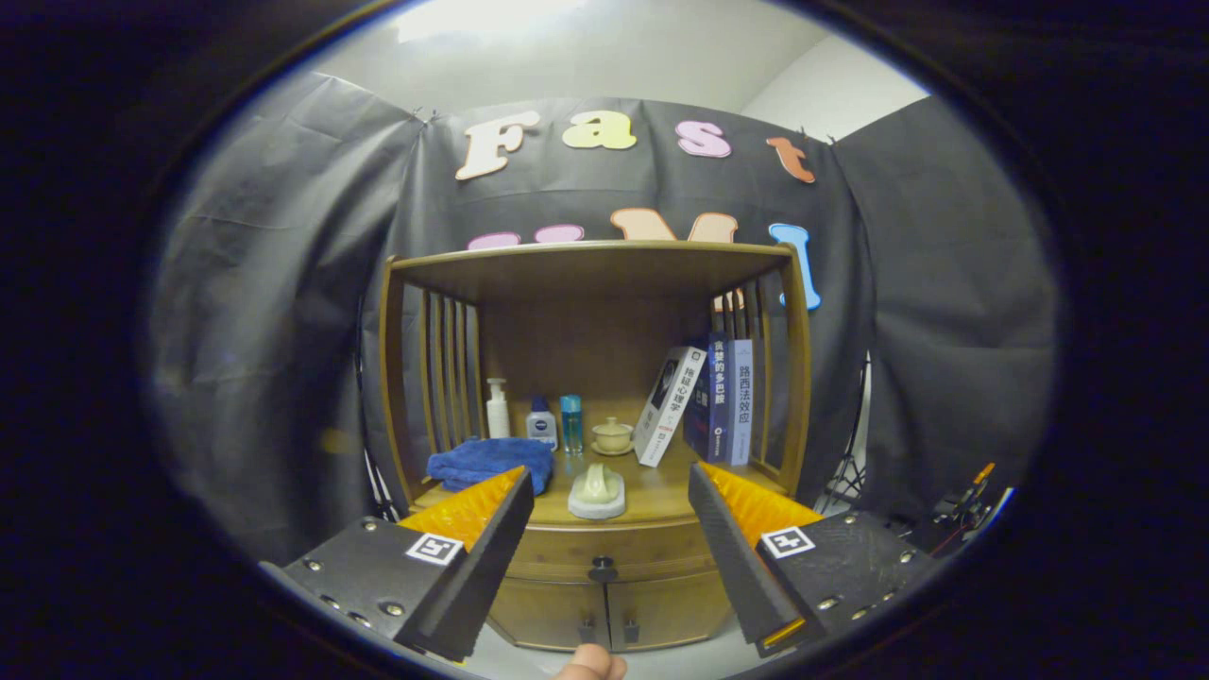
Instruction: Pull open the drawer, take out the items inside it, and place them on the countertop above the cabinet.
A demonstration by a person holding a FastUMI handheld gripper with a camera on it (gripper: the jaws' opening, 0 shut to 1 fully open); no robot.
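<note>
Beyond the wide-spread gripper [609, 482], holding nothing: closed drawer [604, 552] with dark knob [603, 569] under the countertop's [661, 486] front edge; pale dish [597, 493] near that edge, blue cloth [489, 463] left.

White book [743, 401], farthest right of the lidded cup [612, 434]: spine reads 路西法效应
Dark blue book [718, 397], one nearer the cup: 贪婪的多巴胺
Leaning book [669, 404], nearest the cup: characters unclear
Gripper [606, 472], fingers spread before the cup: a square coded marker [434, 549] on each, no letters
</note>
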